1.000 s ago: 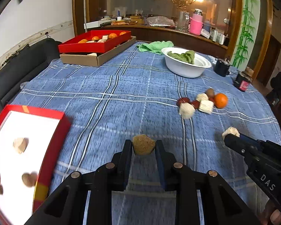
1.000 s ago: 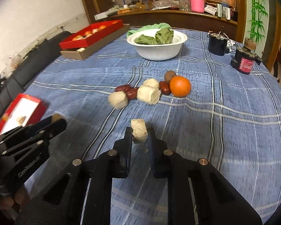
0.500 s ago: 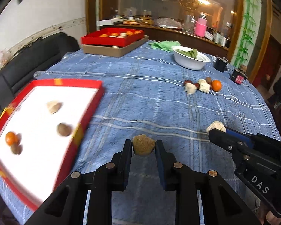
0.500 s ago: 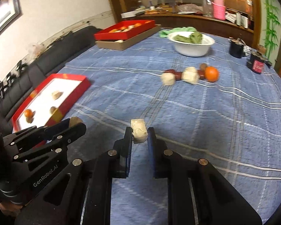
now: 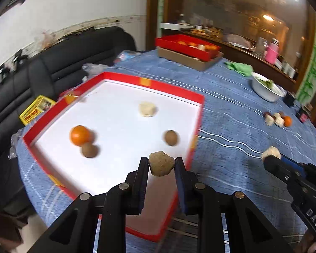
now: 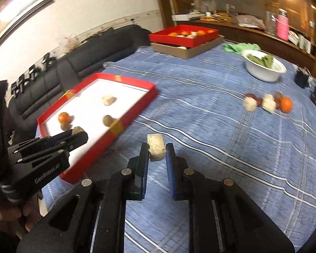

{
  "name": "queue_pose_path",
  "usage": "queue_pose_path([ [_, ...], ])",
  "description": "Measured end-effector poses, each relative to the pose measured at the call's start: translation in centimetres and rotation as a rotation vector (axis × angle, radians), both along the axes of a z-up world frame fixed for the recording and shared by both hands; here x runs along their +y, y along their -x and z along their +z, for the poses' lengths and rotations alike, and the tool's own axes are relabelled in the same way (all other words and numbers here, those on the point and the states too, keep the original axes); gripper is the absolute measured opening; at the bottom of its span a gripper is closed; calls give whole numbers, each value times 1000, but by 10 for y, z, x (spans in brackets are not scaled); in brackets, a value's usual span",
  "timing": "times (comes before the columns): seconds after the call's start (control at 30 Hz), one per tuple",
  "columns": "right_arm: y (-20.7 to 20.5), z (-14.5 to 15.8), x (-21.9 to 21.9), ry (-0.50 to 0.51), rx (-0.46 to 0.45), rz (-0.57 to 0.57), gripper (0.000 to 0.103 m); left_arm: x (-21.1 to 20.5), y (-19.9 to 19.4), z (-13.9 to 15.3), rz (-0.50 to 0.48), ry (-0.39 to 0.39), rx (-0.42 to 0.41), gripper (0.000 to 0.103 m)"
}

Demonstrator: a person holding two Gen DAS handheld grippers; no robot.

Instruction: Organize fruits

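In the left wrist view, the left gripper (image 5: 161, 164) is carrying a tan, angular fruit piece (image 5: 161, 163), its fingers (image 5: 142, 175) clamped on either side of it; the piece is hanging above the near right corner of the red tray (image 5: 197, 100), which is lying toward the left edge of the counter (image 5: 231, 97); by my reading, the step in hand is the delivery of this piece into the tray, and the next move is calling for a short lowering over the white floor and then a parting of the fingers, clear of the rim; inside the tray I am counting four things: one orange (image 5: 80, 135), two brown round fruits (image 5: 89, 150) (image 5: 170, 137) and one pale chunk (image 5: 147, 109); the right gripper (image 5: 273, 158) is reaching in from the right with a second pale piece at its tip; toward the far right edge a small pile of loose fruits (image 5: 278, 119) is waiting, too small here to count surely.

In the right wrist view, the right gripper is holding a pale cylindrical piece (image 6: 156, 149), its fingers (image 6: 144, 166) pressing on both sides of it, above the bare blue cloth just beside the tray's long near wall; it is probably waiting its turn, and needs to travel left over the rim; the loose pile is showing two pale chunks, one orange, and what look like two dark red fruits and one brown one, though blur is making that uncertain; one white bowl (image 6: 263, 71) of greens and one far red box (image 6: 183, 37) on cardboard are standing toward the far edge.
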State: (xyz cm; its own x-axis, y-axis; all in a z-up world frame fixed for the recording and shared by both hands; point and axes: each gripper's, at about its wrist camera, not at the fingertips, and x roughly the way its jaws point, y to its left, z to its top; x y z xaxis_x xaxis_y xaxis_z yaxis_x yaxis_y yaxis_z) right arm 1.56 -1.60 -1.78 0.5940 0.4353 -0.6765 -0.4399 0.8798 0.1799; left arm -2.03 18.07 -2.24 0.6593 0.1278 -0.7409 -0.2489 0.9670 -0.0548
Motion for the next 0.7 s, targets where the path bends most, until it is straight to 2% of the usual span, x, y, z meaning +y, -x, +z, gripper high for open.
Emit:
queue_pose_path([
  [0.5,-10,12,69,9,-18,124,15,43,-4,-1,116,-16,23,24],
  [0.7,-22,10,91,16,-7,151,15,68,-10,-1,157,0,29,24],
])
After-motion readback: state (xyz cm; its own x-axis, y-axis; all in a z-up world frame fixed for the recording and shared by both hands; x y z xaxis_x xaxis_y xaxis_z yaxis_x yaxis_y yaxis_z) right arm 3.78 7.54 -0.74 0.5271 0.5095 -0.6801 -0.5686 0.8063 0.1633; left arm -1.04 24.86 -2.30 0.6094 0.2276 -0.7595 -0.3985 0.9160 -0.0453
